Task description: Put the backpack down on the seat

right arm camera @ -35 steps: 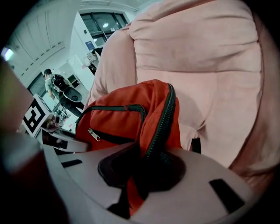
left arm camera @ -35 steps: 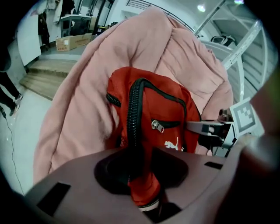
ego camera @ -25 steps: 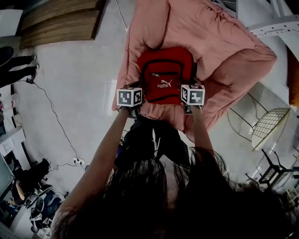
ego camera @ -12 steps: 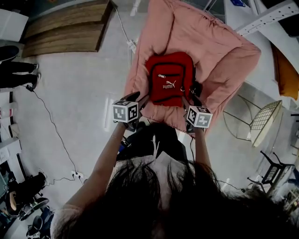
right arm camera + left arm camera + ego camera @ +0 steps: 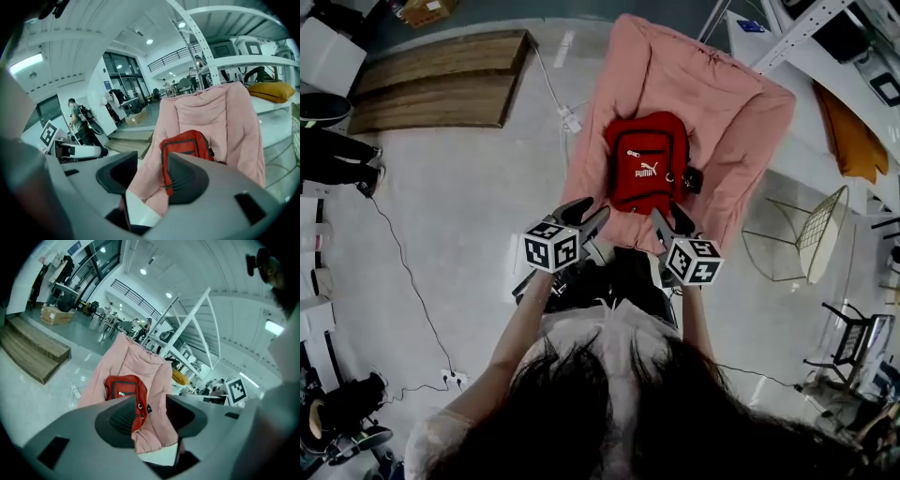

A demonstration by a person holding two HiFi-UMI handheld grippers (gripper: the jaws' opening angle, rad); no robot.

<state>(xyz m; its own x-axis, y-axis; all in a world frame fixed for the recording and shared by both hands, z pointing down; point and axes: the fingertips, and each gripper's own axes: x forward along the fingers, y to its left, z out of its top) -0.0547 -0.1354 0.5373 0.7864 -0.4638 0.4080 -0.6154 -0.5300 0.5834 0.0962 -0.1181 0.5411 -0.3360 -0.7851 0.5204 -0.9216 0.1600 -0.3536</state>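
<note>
The red backpack (image 5: 649, 171) lies flat on the seat of the pink padded chair (image 5: 722, 103), its front pocket and logo facing up. Both grippers hover apart from it, near the chair's front edge. My left gripper (image 5: 584, 216) is open and empty; in the left gripper view the backpack (image 5: 121, 389) shows beyond its jaws. My right gripper (image 5: 667, 221) is also open and empty, and the backpack (image 5: 186, 140) shows past its fingers (image 5: 187, 180). The jaws of both have just been closing a little, with nothing between them.
A wooden platform (image 5: 431, 89) sits on the floor at the far left, with a power strip and cable (image 5: 570, 120) beside the chair. A wire chair (image 5: 814, 239) and white shelving with a yellow cushion (image 5: 853, 141) stand to the right. A bystander's legs (image 5: 337, 159) are at the left.
Both grippers have drawn back from the backpack's lower corners and risen toward me. The backpack stays on the seat, and the view has shifted so that more of the chair shows.
</note>
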